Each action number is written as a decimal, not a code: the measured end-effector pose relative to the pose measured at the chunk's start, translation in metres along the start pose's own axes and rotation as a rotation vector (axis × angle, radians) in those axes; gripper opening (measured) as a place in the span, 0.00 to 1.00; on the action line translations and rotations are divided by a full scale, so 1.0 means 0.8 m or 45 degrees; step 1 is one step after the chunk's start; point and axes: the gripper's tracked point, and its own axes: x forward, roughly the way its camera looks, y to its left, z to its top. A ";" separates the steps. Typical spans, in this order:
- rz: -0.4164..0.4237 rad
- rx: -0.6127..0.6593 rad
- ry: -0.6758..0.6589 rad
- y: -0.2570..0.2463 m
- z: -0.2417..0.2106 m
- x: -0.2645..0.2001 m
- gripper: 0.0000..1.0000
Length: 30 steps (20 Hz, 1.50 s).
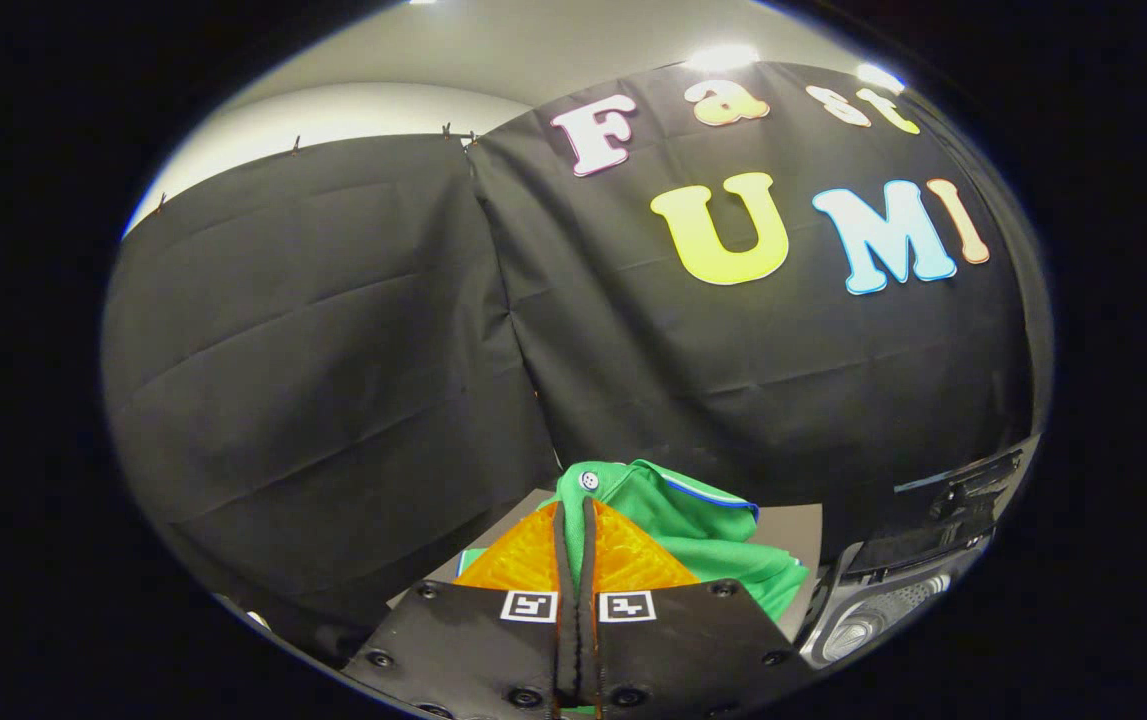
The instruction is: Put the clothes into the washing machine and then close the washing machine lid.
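With the camera riding low along the fingers, the gripper [575,520] shows its two fingers drawn tight together, only a thin dark seam between them, and green cloth bulges out right at their tips. That is the green garment [703,530], a polo-style shirt with a white button at its collar and a thin blue-and-white stripe along one edge. It is bunched up just ahead of the fingers and spills off to their right side, and a little green also peeks out at the left base of the fingers. Both fingers appear to be pinching a fold of it at the collar, so the jaws are all but closed with the shirt caught between them.

Behind the shirt a pale flat surface [793,525] shows on either side, and beyond that hangs the black cloth wall [333,350] of the booth, creased and clipped along its top edge. Off to the right of the fingers, lower down, sits the washing machine [883,610], its perforated metal drum visible through the open top, with a dark lid or control panel raised behind it. The shirt is outside the drum, near its left side.
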 end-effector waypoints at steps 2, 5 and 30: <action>-0.007 -0.004 -0.017 -0.012 0.009 -0.012 0.01; -0.030 -0.013 -0.031 -0.034 0.019 -0.030 0.01; -0.317 0.059 -0.149 -0.268 0.054 -0.183 0.01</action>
